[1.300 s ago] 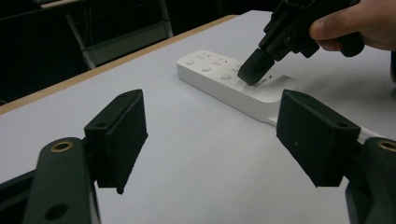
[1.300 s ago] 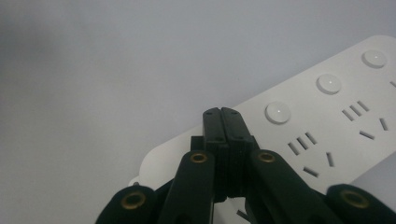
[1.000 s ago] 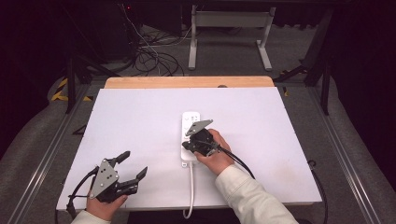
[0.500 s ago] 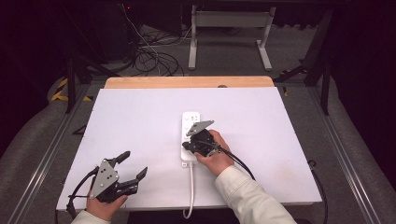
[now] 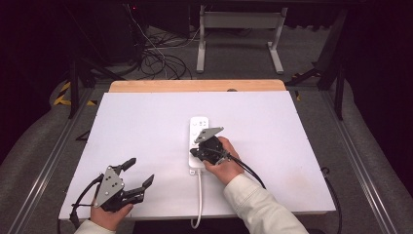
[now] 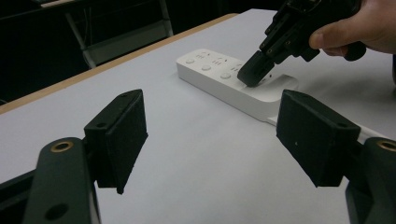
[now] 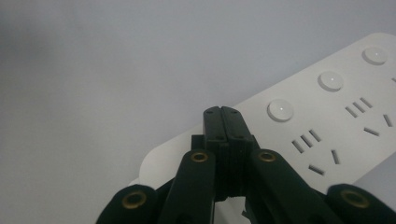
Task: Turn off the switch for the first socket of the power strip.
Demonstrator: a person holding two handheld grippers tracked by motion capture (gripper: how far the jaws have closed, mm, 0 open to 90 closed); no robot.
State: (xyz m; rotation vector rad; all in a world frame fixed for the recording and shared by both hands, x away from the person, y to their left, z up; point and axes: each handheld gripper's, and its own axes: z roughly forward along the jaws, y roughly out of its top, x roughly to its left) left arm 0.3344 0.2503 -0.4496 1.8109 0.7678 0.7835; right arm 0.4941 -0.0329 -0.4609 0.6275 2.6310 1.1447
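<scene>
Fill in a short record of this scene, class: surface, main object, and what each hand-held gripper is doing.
surface: white table
main object: white power strip lying flat, its cord running toward the near edge
left hand-held gripper: jaws open, low over bare table, holding nothing
right hand-held gripper: jaws closed together, tips on the power strip's top at its cord end

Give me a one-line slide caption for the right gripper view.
Shut right gripper poised over the white power strip, tips beside its nearest round button.
</scene>
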